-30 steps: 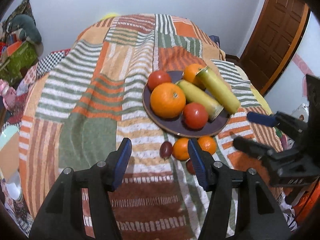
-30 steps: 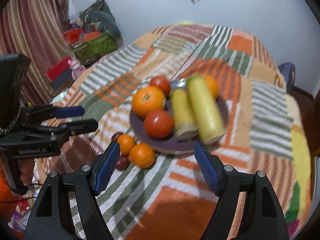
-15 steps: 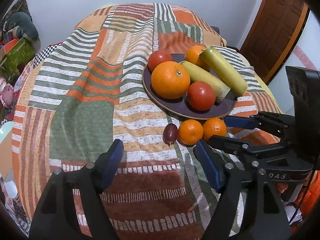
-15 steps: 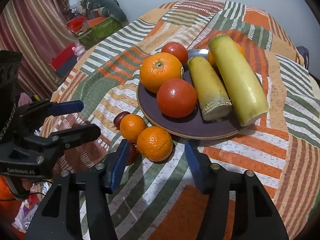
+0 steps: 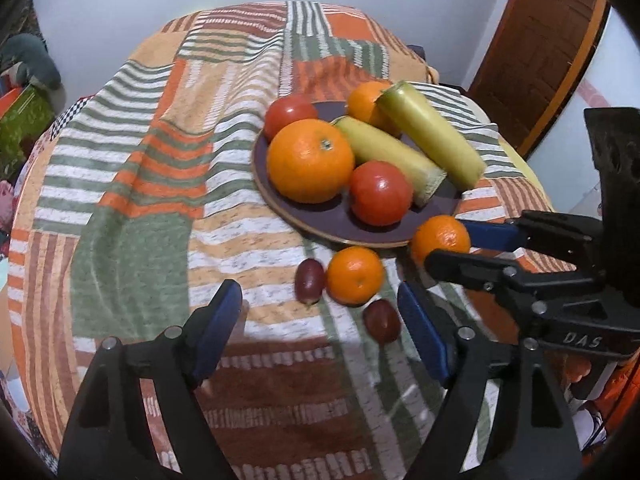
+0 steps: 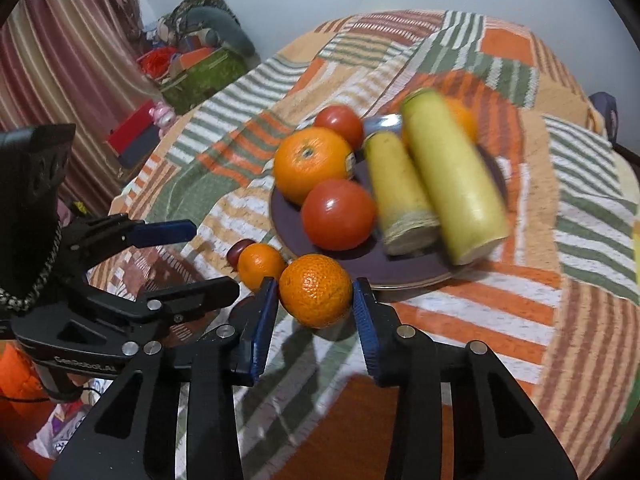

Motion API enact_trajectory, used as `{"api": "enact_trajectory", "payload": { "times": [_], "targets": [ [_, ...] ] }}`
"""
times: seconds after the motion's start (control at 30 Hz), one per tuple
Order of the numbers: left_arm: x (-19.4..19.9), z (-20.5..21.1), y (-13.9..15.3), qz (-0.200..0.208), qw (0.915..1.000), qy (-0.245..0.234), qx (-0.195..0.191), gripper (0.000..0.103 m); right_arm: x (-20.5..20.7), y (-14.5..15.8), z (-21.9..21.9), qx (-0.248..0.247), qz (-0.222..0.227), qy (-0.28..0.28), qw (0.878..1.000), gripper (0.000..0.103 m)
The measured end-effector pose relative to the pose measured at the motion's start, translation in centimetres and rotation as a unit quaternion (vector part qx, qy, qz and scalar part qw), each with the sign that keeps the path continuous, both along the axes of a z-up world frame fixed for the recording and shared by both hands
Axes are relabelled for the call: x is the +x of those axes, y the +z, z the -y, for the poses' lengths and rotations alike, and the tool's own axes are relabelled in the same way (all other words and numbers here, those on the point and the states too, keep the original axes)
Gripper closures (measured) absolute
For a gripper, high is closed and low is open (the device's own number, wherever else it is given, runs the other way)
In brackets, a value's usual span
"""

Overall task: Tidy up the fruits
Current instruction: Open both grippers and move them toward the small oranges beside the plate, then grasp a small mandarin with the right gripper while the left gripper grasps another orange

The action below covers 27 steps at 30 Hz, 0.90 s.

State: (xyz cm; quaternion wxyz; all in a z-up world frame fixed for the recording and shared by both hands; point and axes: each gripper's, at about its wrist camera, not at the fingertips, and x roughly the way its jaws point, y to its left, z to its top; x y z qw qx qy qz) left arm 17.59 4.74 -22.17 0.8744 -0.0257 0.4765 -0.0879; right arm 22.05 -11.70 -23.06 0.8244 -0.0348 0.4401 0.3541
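Here the right gripper (image 6: 316, 304) has its 2 blue pads set against either side of a mandarin (image 6: 315, 290), which sits on the striped patchwork blanket (image 6: 500, 280) just in front of the dark purple plate (image 6: 400, 272). The pads look to be touching the fruit's skin, and the mandarin appears to rest on the cloth, though its underside is hidden. A second mandarin (image 6: 260, 265) lies just to its left, with a dark red grape (image 6: 236, 251) tucked behind that one.

On the plate are a large orange (image 5: 310, 160), 2 red tomatoes, one at the front (image 5: 380, 192) and one at the back (image 5: 289, 114), 2 yellow-green banana pieces (image 5: 430, 132) lying side by side, and another orange (image 5: 366, 104) behind them.

The left gripper (image 5: 320, 320) hovers above the blanket with its jaws spread wide and nothing between them. Ahead of it lie the second mandarin, one grape to its left and another grape (image 5: 382, 320) nearer the left gripper's right pad.
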Motion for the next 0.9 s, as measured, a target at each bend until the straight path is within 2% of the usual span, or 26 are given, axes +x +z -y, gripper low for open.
{"api": "enact_trajectory", "payload": {
  "times": [0.1,0.17,0.27,0.53,0.63,0.7,0.9],
  "targets": [
    [0.5,0.7,0.0,-0.001,0.9999,-0.01,-0.003,0.03,0.0,0.4,1.1,0.001,0.006,-0.013,1.0,0.068],
    [0.7,1.2,0.0,-0.002,0.9998,-0.019,-0.003,0.042,0.0,0.5,1.6,0.002,0.007,-0.021,1.0,0.068],
    [1.1,1.8,-0.2,-0.006,0.9996,-0.029,-0.002,0.053,0.0,0.4,2.5,0.004,0.004,-0.031,1.0,0.068],
    [1.7,3.0,-0.5,0.004,0.9986,-0.033,0.04,0.058,-0.1,0.7,3.6,0.012,0.006,-0.041,0.999,0.068],
    [1.7,3.3,-0.7,0.009,0.9978,-0.032,0.058,0.065,-0.1,0.8,3.8,0.015,0.007,-0.043,0.999,0.068],
    [1.8,3.2,-0.6,0.009,0.998,-0.035,0.053,0.07,-0.1,0.9,3.9,0.017,0.008,-0.043,0.999,0.068],
    [1.8,3.4,-0.5,0.005,0.9979,-0.045,0.047,0.071,-0.1,1.0,4.4,0.022,0.009,-0.047,0.999,0.068]
  ]
}}
